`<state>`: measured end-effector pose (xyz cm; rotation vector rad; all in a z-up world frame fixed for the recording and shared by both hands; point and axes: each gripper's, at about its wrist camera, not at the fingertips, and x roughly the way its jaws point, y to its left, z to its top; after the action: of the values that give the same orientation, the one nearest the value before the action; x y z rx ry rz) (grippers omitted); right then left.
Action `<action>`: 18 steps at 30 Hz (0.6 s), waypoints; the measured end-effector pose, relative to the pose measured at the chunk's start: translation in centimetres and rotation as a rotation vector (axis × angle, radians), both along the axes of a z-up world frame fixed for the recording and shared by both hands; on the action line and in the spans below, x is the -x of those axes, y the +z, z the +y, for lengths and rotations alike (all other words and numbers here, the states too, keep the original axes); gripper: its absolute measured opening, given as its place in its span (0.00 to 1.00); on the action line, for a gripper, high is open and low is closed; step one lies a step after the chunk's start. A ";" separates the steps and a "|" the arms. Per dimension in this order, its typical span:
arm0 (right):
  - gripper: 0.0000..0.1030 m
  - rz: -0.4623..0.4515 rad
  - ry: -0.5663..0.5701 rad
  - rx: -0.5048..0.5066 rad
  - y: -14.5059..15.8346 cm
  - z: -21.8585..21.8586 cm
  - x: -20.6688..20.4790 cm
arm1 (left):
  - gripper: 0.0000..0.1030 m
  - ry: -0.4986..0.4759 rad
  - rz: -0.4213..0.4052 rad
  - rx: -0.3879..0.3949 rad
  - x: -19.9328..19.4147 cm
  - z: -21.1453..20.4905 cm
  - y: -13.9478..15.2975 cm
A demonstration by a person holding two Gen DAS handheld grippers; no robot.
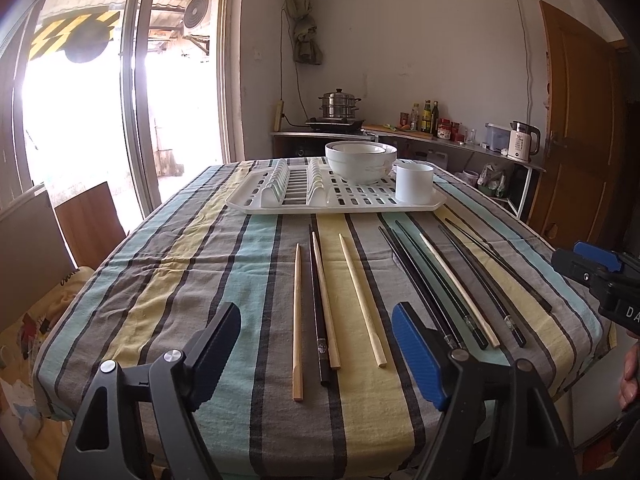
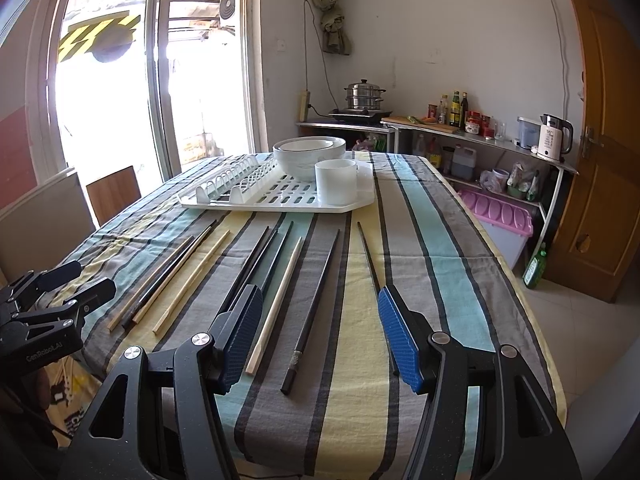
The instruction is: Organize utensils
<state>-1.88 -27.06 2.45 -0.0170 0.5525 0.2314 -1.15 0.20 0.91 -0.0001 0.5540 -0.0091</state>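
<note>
Several chopsticks lie side by side on the striped tablecloth, some pale wood [image 1: 362,300] and some black [image 1: 420,288]. My left gripper [image 1: 316,314] hovers open over the near table edge, its fingers spanning the left group of wooden and black sticks. My right gripper [image 2: 319,295] is also open, with a wooden chopstick [image 2: 276,300] and a black chopstick [image 2: 314,308] between its fingers. Neither gripper holds anything. Behind the sticks sits a white drying rack [image 1: 304,200] carrying stacked bowls [image 1: 360,160] and a white cup [image 1: 414,184].
A wooden chair [image 1: 90,220] stands at the table's left side near the glass door. The far counter holds a steamer pot [image 2: 364,94], bottles and a kettle [image 2: 554,136]. A pink bin [image 2: 500,216] and green bottle [image 2: 534,266] are on the floor to the right.
</note>
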 end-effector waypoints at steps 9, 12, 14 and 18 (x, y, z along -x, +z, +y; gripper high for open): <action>0.59 0.000 0.001 0.000 0.1 -0.1 0.0 | 0.76 0.016 -0.001 -0.003 0.0 0.2 -0.1; 0.59 0.000 0.001 0.000 0.1 -0.2 0.0 | 0.76 0.012 -0.002 -0.003 0.0 0.2 -0.1; 0.59 -0.001 0.005 0.003 0.3 0.3 0.0 | 0.74 0.009 -0.004 -0.001 0.0 0.2 -0.2; 0.59 -0.003 0.008 0.003 0.5 0.4 0.2 | 0.71 0.005 -0.008 -0.001 0.0 0.2 -0.1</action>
<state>-2.07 -26.66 2.95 -0.0222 0.5502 0.2381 -1.19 0.41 0.79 -0.0009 0.5462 -0.0041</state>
